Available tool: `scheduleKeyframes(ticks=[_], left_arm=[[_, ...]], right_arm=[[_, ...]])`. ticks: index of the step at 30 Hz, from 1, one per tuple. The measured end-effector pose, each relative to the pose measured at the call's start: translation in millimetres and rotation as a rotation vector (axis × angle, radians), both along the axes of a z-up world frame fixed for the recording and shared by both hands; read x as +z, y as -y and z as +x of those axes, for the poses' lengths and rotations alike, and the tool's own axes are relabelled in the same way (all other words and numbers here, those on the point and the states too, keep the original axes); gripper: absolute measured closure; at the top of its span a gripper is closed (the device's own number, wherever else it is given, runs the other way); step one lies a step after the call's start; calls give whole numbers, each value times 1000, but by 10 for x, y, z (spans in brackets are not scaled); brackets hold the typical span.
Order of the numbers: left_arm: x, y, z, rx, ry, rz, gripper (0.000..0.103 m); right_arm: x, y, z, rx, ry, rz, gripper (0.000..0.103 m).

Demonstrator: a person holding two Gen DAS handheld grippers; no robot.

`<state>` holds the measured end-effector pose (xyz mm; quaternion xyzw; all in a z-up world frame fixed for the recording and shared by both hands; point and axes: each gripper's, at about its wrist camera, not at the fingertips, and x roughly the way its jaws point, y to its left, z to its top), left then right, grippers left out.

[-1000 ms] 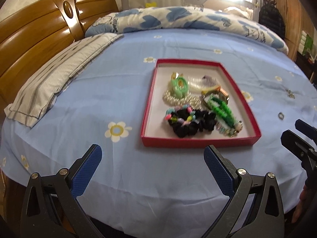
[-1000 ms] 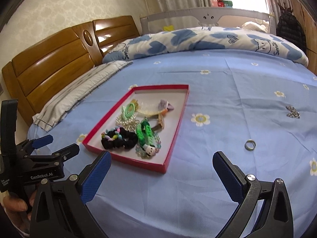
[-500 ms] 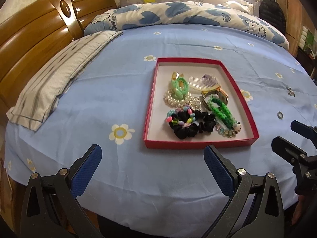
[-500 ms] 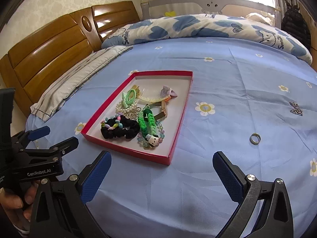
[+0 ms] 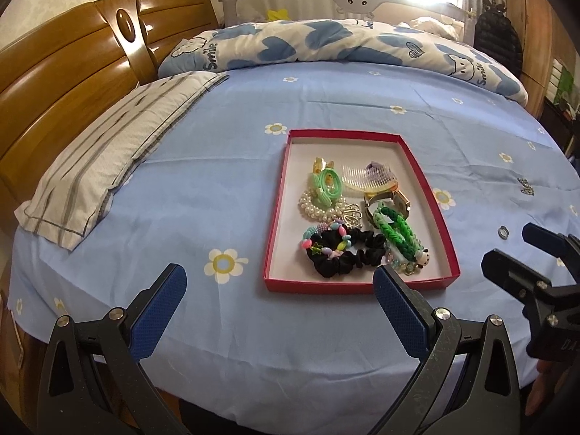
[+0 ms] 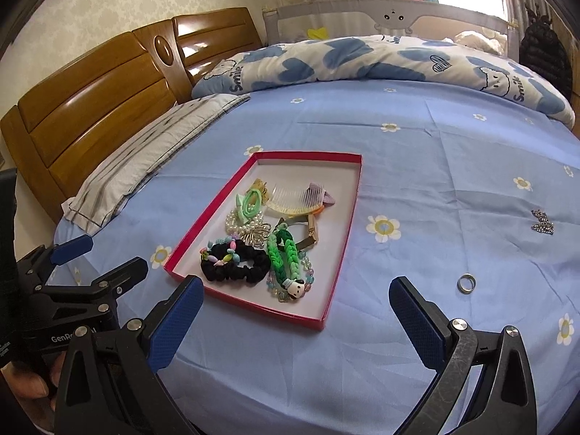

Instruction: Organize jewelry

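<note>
A red tray (image 5: 362,287) (image 6: 250,303) lies on the blue bedsheet, holding a black scrunchie (image 5: 344,253) (image 6: 235,264), a green braided band (image 5: 397,230) (image 6: 286,253), a pearl bracelet, a comb and a watch. A silver ring (image 5: 503,232) (image 6: 466,283) and a sparkly hair clip (image 5: 525,185) (image 6: 542,222) lie on the sheet to the tray's right. My left gripper (image 5: 277,308) is open and empty at the near bed edge, before the tray. My right gripper (image 6: 295,313) is open and empty, nearer the ring.
A striped pillow (image 5: 116,152) lies at the left by the wooden headboard (image 5: 65,83). A blue-and-white quilt (image 5: 326,43) is bunched at the far side. The bed's near edge runs just under both grippers.
Both grippers have risen and drawn slightly towards the bed, so the tray sits lower and larger in view. Nothing on the bed has moved.
</note>
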<state>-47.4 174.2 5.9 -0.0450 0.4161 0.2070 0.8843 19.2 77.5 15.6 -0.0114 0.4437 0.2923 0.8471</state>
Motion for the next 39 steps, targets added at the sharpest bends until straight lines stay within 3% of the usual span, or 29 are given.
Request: scheduleKeyframes(ticks=[11,39], left_arm=[[15,6,-75,2,51,-7,0],[-46,98,-56,-12,27,-9,0]], right_arm=[[-42,78,-78,-31,23,25,0],[-122,93,-63,-42,-5,25,0]])
